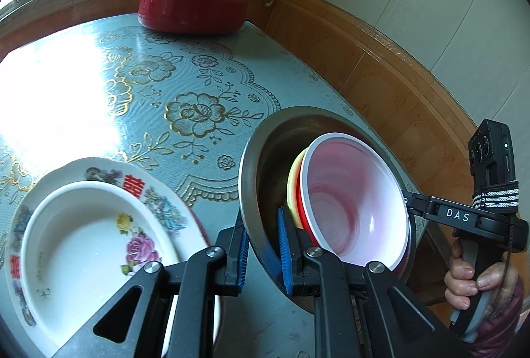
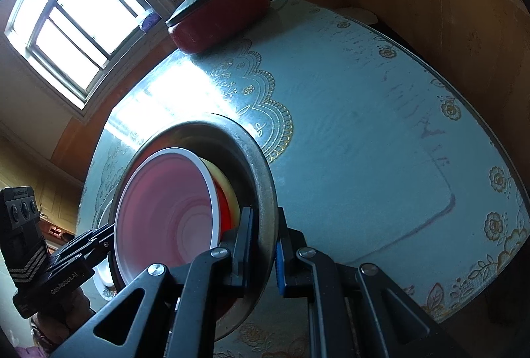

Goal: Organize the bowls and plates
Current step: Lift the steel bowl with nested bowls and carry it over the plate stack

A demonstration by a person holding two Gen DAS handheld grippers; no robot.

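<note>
Both grippers (image 1: pixel 263 250) (image 2: pixel 263 253) hold the steel basin (image 1: pixel 265 139) tilted.

Table (image 1: pixel 205 66) with blue floral cloth, dishes on it.
Red lidded pot (image 1: pixel 192 7) at far edge, well ahead of the tongs; stacked flowered plates (image 1: pixel 89 235) just left of left tongs.

Right hand-held gripper (image 2: pixel 263 245) clamped on metal basin (image 2: pixel 261 179) rim, pink bowl (image 2: pixel 165 209) inside, red pot (image 2: pixel 218 17) beyond
</note>
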